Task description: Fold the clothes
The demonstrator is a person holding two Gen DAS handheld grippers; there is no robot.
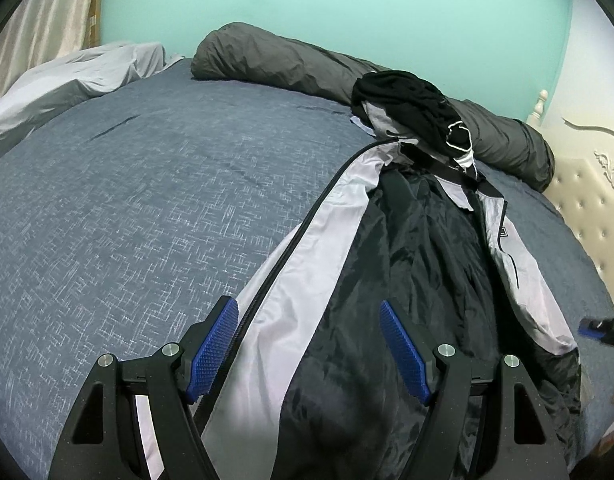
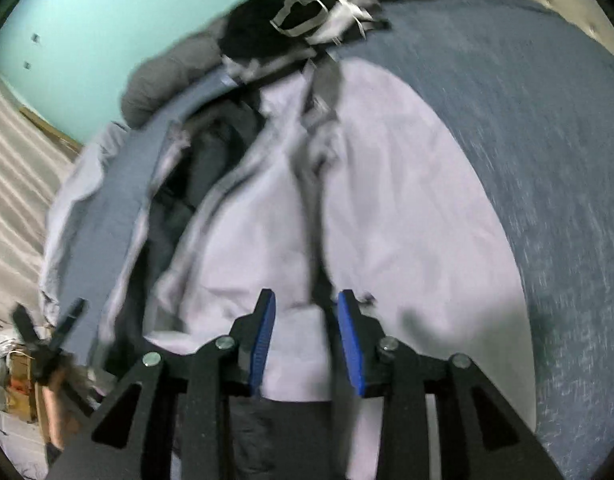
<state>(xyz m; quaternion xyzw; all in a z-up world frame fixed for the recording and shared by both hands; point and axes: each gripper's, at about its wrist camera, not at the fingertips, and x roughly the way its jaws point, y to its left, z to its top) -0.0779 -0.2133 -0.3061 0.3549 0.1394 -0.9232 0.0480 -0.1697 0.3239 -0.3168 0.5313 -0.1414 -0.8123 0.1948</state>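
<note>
jacket (image 1: 407,248) on bed, under both fingers' spread tips

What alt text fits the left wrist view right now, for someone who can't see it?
The open left gripper hovers over a grey and black jacket laid open on a blue bedspread, blue pads astride its zipped front edge. A rolled dark grey duvet lies along the turquoise wall beyond.

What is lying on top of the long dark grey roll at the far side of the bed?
A crumpled black garment lies on the grey roll, with the jacket collar reaching up to it. Whatever the heap covers is hidden.
</note>
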